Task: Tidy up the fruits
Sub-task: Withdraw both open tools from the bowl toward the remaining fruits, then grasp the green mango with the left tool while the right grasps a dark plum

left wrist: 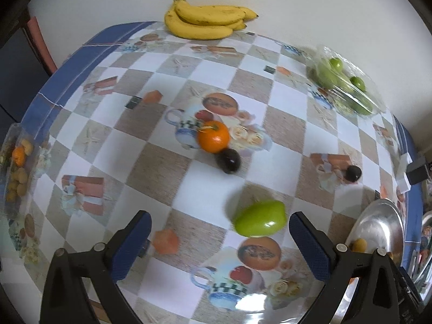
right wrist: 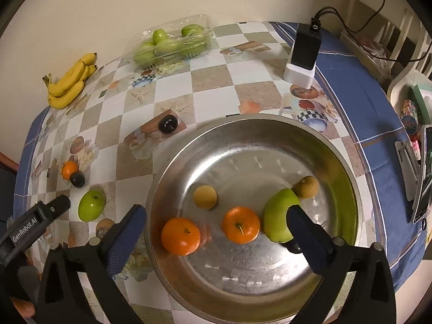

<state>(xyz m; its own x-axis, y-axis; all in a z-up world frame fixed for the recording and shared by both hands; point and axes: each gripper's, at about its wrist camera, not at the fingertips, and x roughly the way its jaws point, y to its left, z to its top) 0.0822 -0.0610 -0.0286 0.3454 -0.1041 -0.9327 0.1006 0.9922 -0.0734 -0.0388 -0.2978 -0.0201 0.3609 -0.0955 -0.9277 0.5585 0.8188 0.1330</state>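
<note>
Desk [right wrist: 256, 91]: checkered cloth. Bowl [right wrist: 348, 167] near right tool [right wrist: 216, 224] already holds two oranges [right wrist: 180, 235], apple [right wrist: 278, 216], two small yellowish fruits. Left on desk: bananas [left wrist: 208, 19], boxed apples [right wrist: 170, 43], loose apple [left wrist: 259, 218], orange [left wrist: 213, 136], two dark fruits. Both tools spread, empty; left tool [left wrist: 220, 239] just short of loose apple. Judged roughly half done.

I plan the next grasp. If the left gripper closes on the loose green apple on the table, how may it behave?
The green apple looks rounded, so a nudge may roll it. Its skin shows a glossy highlight, so the pads may slip. It looks firm, probably not easily crushed. The left gripper is open and not touching it.
</note>
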